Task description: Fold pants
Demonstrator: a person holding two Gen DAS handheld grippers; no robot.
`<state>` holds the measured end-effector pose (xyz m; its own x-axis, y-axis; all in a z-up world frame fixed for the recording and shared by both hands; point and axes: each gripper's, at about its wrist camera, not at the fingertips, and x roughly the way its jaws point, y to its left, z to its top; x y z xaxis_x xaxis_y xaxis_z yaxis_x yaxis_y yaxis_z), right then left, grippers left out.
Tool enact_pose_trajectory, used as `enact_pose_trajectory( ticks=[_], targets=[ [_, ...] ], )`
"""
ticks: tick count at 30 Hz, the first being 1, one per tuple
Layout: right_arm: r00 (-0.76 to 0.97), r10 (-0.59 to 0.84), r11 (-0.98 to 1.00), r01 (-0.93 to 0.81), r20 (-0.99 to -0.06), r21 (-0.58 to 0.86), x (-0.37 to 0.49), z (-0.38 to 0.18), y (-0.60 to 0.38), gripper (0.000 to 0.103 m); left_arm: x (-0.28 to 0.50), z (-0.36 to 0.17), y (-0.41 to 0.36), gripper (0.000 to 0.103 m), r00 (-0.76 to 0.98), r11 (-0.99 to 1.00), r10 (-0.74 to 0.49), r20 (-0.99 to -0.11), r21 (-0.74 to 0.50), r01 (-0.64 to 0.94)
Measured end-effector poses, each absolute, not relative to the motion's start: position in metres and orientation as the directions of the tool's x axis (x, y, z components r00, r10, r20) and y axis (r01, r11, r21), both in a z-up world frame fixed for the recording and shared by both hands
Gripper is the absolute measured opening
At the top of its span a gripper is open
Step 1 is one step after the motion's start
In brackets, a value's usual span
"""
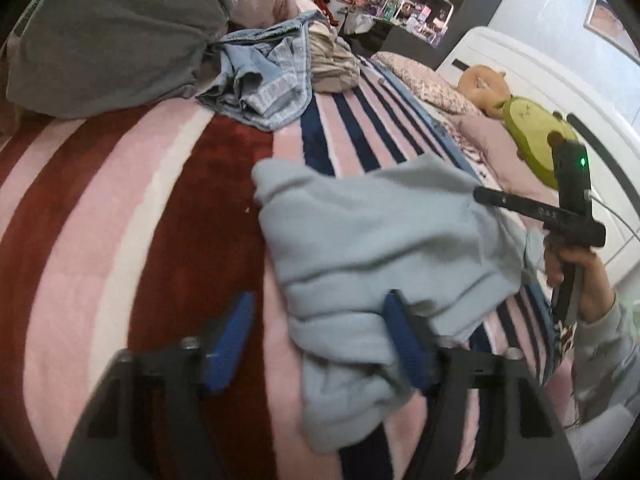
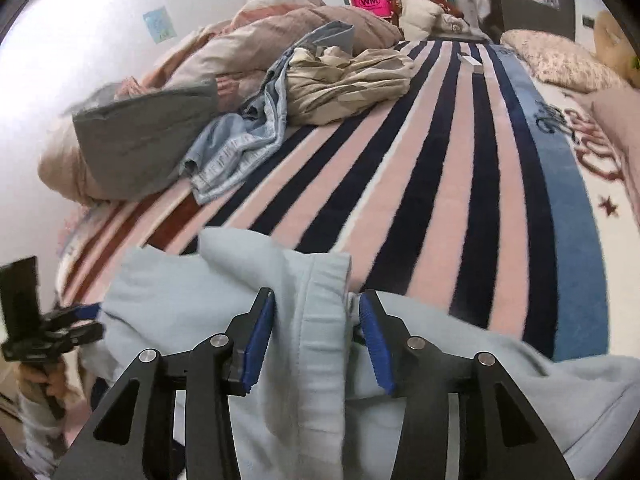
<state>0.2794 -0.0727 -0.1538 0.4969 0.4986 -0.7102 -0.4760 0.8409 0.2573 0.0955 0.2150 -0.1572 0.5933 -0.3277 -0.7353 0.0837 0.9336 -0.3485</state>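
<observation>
Light blue fleece pants (image 1: 360, 240) lie bunched on the striped blanket (image 1: 120, 220). My left gripper (image 1: 320, 332) is open; its right finger (image 1: 404, 340) presses into the pants' near fold, its left finger (image 1: 232, 340) is over bare blanket. My right gripper (image 2: 316, 332) is open, its blue pads either side of the pants' waistband (image 2: 316, 340). The pants (image 2: 180, 300) fill the lower part of the right wrist view. The right gripper also shows at the pants' far edge in the left wrist view (image 1: 480, 196), the left one at lower left of the right wrist view (image 2: 86, 322).
Crumpled jeans (image 1: 260, 76), a beige garment (image 2: 344, 76), a grey cushion (image 1: 112, 32) and a pink duvet (image 2: 280, 20) are piled at the bed's far side. A green plush toy (image 1: 536, 136) and pillows lie by the white headboard (image 1: 520, 64). Shelves (image 1: 420, 4) stand beyond.
</observation>
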Motion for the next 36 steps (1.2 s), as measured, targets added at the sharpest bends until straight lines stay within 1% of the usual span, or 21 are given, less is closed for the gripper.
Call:
enact_pose_trajectory(
  ticks=[1, 4, 6, 8, 11, 12, 13, 14, 15, 16, 20, 22, 24, 26, 28, 29, 31, 32, 34, 36],
  targets=[
    [0.501, 0.476, 0.844, -0.490, -0.723, 0.216, 0.278, -0.155, -0.068, 0.025, 0.094, -0.161, 0.215, 0.025, 0.572, 0.932, -0.335, -0.749, -0.354, 0.083],
    [0.537, 0.388, 0.870, -0.483, -0.749, 0.105, 0.276, -0.160, -0.057, 0.024, 0.087, -0.166, 0.214, 0.024, 0.565, 0.945, -0.304, -0.767, -0.319, 0.075],
    [0.580, 0.312, 0.893, -0.449, -0.753, 0.024, 0.276, -0.163, -0.056, 0.025, 0.083, -0.167, 0.217, 0.025, 0.569, 0.944, -0.302, -0.765, -0.324, 0.066],
    [0.568, 0.306, 0.900, -0.434, -0.764, 0.038, 0.277, -0.167, -0.061, 0.026, 0.081, -0.168, 0.222, 0.027, 0.571, 0.940, -0.302, -0.764, -0.337, 0.047],
    [0.562, 0.329, 0.896, -0.440, -0.759, 0.063, 0.273, -0.163, -0.066, 0.026, 0.081, -0.164, 0.224, 0.032, 0.571, 0.942, -0.298, -0.765, -0.333, 0.046],
    [0.564, 0.341, 0.895, -0.440, -0.752, 0.075, 0.269, -0.159, -0.069, 0.028, 0.080, -0.160, 0.225, 0.043, 0.577, 0.943, -0.294, -0.762, -0.330, 0.045],
    [0.564, 0.360, 0.892, -0.441, -0.743, 0.098, 0.264, -0.153, -0.074, 0.029, 0.080, -0.155, 0.226, 0.057, 0.589, 0.943, -0.290, -0.754, -0.329, 0.043],
    [0.565, 0.370, 0.890, -0.442, -0.738, 0.108, 0.259, -0.149, -0.079, 0.030, 0.081, -0.148, 0.229, 0.063, 0.612, 0.938, -0.298, -0.732, -0.342, 0.048],
    [0.566, 0.376, 0.889, -0.444, -0.734, 0.113, 0.254, -0.146, -0.083, 0.035, 0.082, -0.144, 0.233, 0.068, 0.625, 0.933, -0.307, -0.718, -0.356, 0.049],
    [0.569, 0.379, 0.888, -0.446, -0.730, 0.114, 0.249, -0.143, -0.087, 0.038, 0.086, -0.140, 0.236, 0.068, 0.635, 0.929, -0.310, -0.708, -0.368, 0.042],
    [0.550, 0.411, 0.871, -0.472, -0.727, 0.135, 0.237, -0.137, -0.092, 0.042, 0.117, -0.136, 0.244, 0.068, 0.641, 0.919, -0.298, -0.707, -0.395, -0.009],
    [0.489, 0.497, 0.814, -0.550, -0.717, 0.189, 0.228, -0.137, -0.083, 0.041, 0.132, -0.138, 0.245, 0.068, 0.637, 0.914, -0.300, -0.710, -0.404, -0.019],
    [0.419, 0.574, 0.730, -0.652, -0.704, 0.207, 0.213, -0.137, -0.065, 0.042, 0.146, -0.140, 0.243, 0.067, 0.631, 0.924, -0.281, -0.723, -0.381, -0.026],
    [0.338, 0.631, 0.623, -0.757, -0.698, 0.196, 0.193, -0.141, -0.039, 0.042, 0.160, -0.144, 0.242, 0.062, 0.616, 0.928, -0.288, -0.734, -0.373, -0.010],
    [0.235, 0.673, 0.512, -0.832, -0.701, 0.214, 0.176, -0.150, -0.010, 0.042, 0.170, -0.149, 0.242, 0.052, 0.595, 0.922, -0.315, -0.740, -0.387, 0.007],
    [0.194, 0.685, 0.472, -0.853, -0.702, 0.225, 0.171, -0.154, 0.003, 0.043, 0.178, -0.153, 0.242, 0.049, 0.577, 0.918, -0.332, -0.746, -0.396, 0.018],
    [0.132, 0.700, 0.392, -0.892, -0.702, 0.224, 0.161, -0.165, 0.031, 0.047, 0.184, -0.159, 0.241, 0.031, 0.558, 0.919, -0.344, -0.755, -0.394, 0.033],
    [0.126, 0.702, 0.367, -0.907, -0.701, 0.205, 0.158, -0.170, 0.042, 0.048, 0.188, -0.161, 0.240, 0.027, 0.548, 0.917, -0.355, -0.757, -0.397, 0.046],
    [0.135, 0.707, 0.321, -0.936, -0.694, 0.145, 0.150, -0.177, 0.065, 0.049, 0.191, -0.163, 0.240, 0.014, 0.545, 0.913, -0.373, -0.751, -0.403, 0.069],
    [0.116, 0.728, 0.265, -0.957, -0.676, 0.121, 0.143, -0.181, 0.084, 0.051, 0.193, -0.163, 0.244, 0.011, 0.559, 0.912, -0.372, -0.741, -0.403, 0.073]
  ],
)
